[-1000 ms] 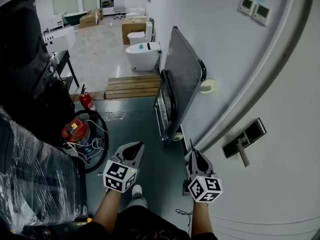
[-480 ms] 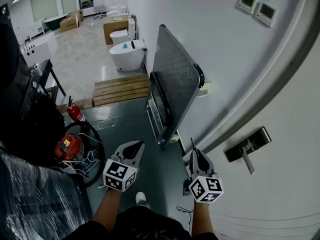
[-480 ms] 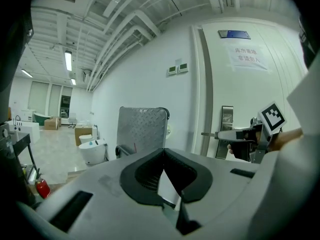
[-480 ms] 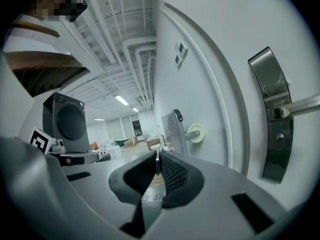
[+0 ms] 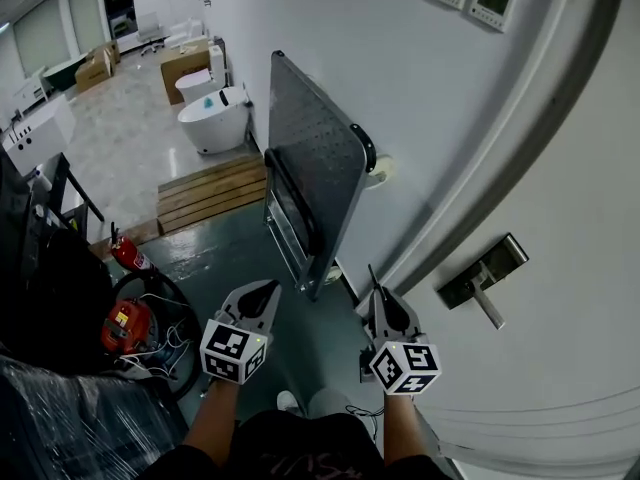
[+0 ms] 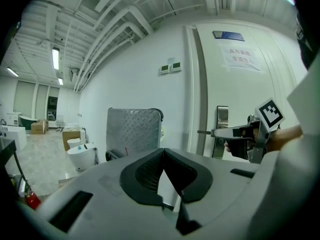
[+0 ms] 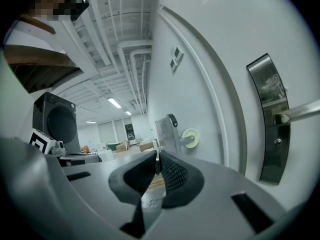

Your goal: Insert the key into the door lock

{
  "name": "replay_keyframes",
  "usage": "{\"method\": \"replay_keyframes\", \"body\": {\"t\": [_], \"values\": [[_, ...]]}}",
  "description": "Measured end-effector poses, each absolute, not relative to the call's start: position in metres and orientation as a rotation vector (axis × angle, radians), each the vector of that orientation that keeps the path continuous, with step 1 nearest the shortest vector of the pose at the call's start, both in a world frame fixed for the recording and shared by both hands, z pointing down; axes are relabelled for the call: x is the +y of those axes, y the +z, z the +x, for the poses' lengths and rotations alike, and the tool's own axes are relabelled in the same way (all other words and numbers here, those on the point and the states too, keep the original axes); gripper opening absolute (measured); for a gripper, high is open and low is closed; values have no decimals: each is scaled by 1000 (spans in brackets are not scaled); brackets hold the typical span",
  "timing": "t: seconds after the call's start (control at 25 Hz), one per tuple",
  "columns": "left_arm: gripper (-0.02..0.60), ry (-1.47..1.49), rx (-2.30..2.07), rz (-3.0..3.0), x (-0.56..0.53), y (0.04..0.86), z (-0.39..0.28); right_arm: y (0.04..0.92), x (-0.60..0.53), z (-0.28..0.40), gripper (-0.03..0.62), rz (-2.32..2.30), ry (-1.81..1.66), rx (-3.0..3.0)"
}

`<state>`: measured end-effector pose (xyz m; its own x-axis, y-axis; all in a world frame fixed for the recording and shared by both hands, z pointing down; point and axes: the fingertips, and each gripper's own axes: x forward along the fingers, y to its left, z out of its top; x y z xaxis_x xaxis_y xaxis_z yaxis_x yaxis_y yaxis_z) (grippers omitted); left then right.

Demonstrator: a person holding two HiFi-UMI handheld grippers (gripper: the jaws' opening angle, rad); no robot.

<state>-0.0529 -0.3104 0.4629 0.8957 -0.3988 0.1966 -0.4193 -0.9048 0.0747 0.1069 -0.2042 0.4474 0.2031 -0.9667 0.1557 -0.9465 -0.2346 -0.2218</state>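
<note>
the left tool [image 5: 266,290] and right tool [image 5: 379,296] are pale grey with black ribbed pads [image 6: 145,176]; their cubes [image 5: 233,352] bear black-and-white square markers. the key [image 7: 157,160] is silvery. the door [image 5: 560,348] is white, its lock plate [image 5: 483,266] brushed silver. the cart [image 5: 312,153] is grey with a diamond tread pattern. the fire extinguisher [image 5: 126,254] is red, the floor [image 5: 230,258] dark grey-green.

Cart [image 5: 310,158] leant on wall [image 5: 330,28], toilet [image 5: 212,118] & pallet [image 5: 205,193] behind
</note>
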Motion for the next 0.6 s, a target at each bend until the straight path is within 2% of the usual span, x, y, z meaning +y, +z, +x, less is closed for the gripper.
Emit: {"method": "replay_keyframes", "body": {"t": [0.28, 0.6], "values": [[12, 264, -604, 2950, -321, 461, -38, 449, -210, 117, 80, -2398, -402, 1871], [12, 316, -508, 2964, -321, 471, 7, 454, -212, 151, 80, -2417, -419, 1808]]}}
